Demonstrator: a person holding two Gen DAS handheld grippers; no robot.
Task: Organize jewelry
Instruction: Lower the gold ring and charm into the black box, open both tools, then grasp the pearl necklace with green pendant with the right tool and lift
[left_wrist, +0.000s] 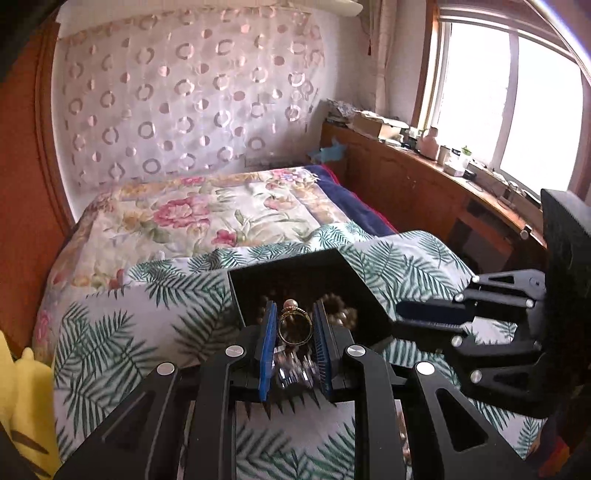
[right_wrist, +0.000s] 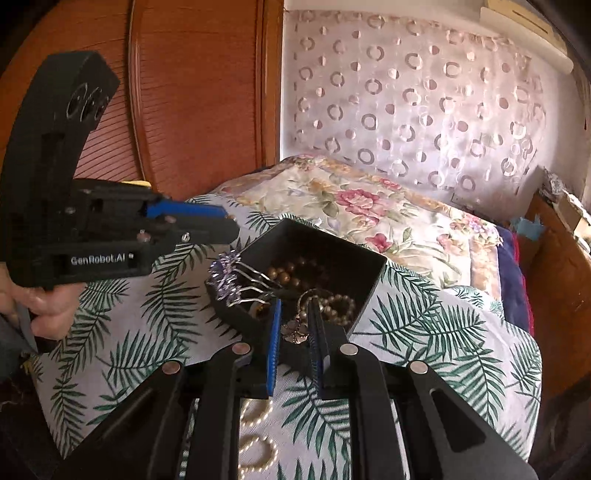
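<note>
A black open box (left_wrist: 280, 277) sits on the palm-leaf cloth on the bed and holds bead strands (right_wrist: 291, 275). My left gripper (left_wrist: 294, 325) is shut on a gold ring with a pearl (left_wrist: 294, 324), held over the box's near edge. My right gripper (right_wrist: 295, 325) is shut on a small flower-shaped piece with a ring-like loop (right_wrist: 295, 329), at the box's near corner (right_wrist: 236, 314). A purple crystal hair comb (right_wrist: 231, 275) leans over the box's left rim. In the left wrist view the right gripper (left_wrist: 424, 314) shows at the box's right side.
A white pearl strand (right_wrist: 255, 439) lies on the leaf-print cloth (right_wrist: 424, 332) under my right gripper. A floral quilt (left_wrist: 207, 214) covers the bed behind. A wooden ledge with clutter (left_wrist: 443, 158) runs under the window at right. Something yellow (left_wrist: 22, 398) is at left.
</note>
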